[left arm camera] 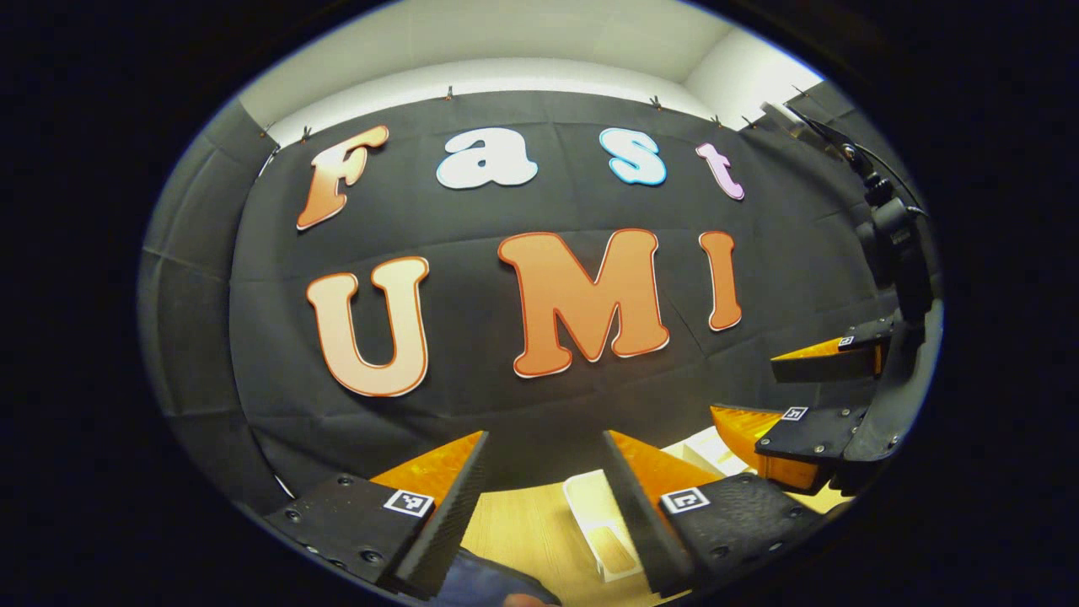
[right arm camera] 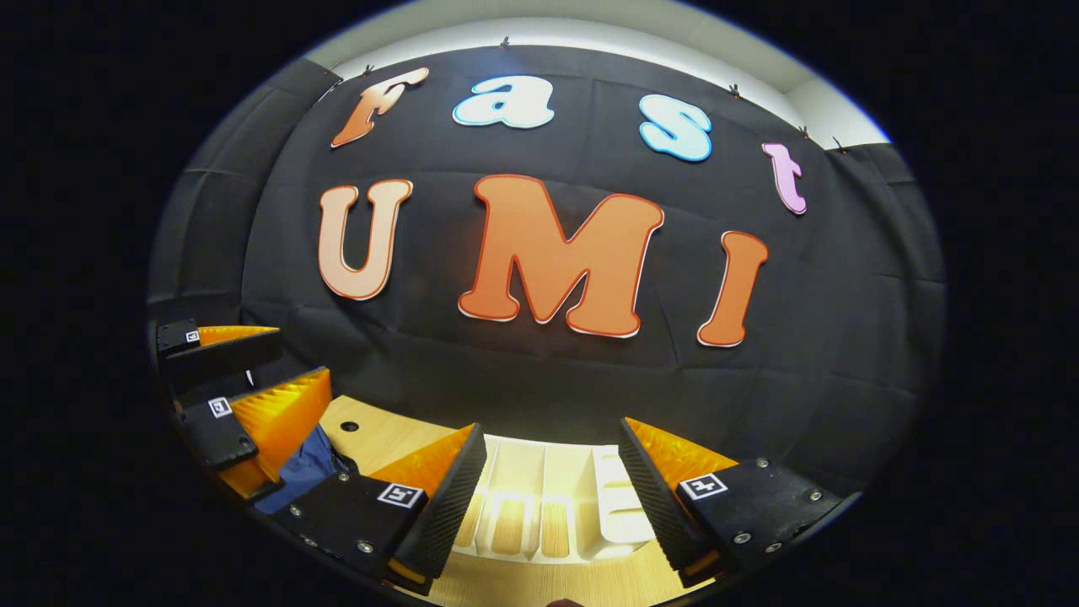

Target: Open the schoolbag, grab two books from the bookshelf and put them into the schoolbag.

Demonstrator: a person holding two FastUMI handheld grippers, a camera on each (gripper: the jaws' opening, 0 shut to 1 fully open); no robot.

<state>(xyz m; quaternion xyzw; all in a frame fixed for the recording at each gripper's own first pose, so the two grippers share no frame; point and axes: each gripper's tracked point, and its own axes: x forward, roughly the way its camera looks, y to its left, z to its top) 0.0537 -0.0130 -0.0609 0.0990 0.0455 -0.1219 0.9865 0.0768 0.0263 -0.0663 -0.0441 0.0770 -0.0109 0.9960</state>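
Note:
My left gripper [left arm camera: 546,443] is open and held up facing the booth's wall, with nothing between its fingers. Below its gap lie the wooden table [left arm camera: 523,531] and one end of a white divided bookshelf [left arm camera: 603,527]. A dark blue piece of the schoolbag [left arm camera: 480,586] shows at the bottom edge. My right gripper [right arm camera: 552,434] is also open and bare, and the white bookshelf [right arm camera: 548,497] with its upright dividers lies just below and between its fingers. The schoolbag [right arm camera: 308,468] lies to its left, under the left gripper [right arm camera: 299,354].
The two grippers hover side by side above the table's near part; in the left gripper view the right gripper [left arm camera: 746,385] is close on the right. The table [right arm camera: 379,434] has a small round hole. The black cloth wall stands right behind the table.

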